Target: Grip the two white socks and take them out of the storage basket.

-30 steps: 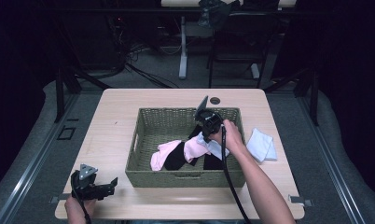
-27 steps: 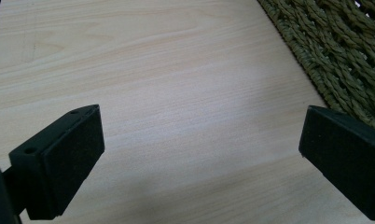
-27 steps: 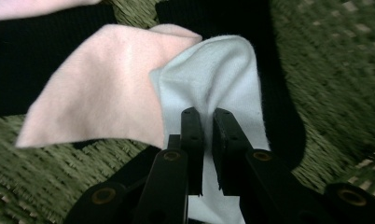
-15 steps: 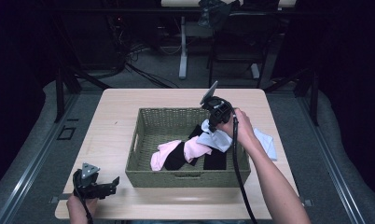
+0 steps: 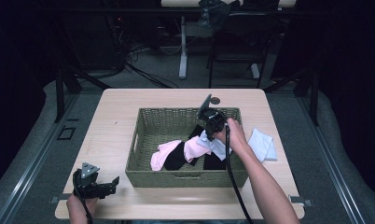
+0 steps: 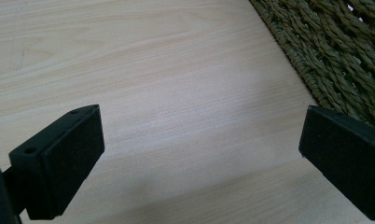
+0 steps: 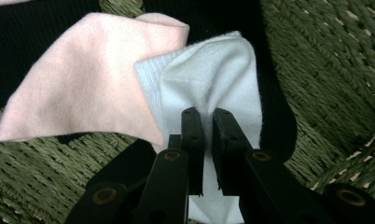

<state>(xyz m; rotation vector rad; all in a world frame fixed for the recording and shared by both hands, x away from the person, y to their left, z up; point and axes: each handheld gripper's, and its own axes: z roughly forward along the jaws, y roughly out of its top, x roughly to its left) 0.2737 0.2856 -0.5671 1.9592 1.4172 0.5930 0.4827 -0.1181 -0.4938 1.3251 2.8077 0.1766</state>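
Note:
A green woven basket (image 5: 142, 135) stands mid-table with pink socks (image 5: 163, 153), black socks (image 5: 177, 159) and a pale blue sock (image 5: 217, 146) inside. My right gripper (image 5: 208, 133) reaches into its right half, shut on the pale blue sock. In the right gripper view the gripper (image 7: 205, 114) pinches a fold of that sock (image 7: 209, 79), which hangs beside a pink sock (image 7: 83, 79) over a black one (image 7: 45, 32). My left gripper (image 5: 114, 185) rests open on the table's near left corner. Its jaws (image 6: 199, 140) stand wide apart over bare wood, with the basket wall (image 6: 344, 51) just ahead.
A folded pale blue cloth (image 5: 261, 143) lies on the table right of the basket. A small dark round hole (image 5: 215, 100) sits behind the basket near the far edge. Bare wood (image 5: 115, 116) stretches left of the basket. Dark floor, cables and table legs surround the table.
My right gripper rose toward the basket's back right with the pale blue sock, then came back down over the pile, still holding it. The left gripper stayed put.

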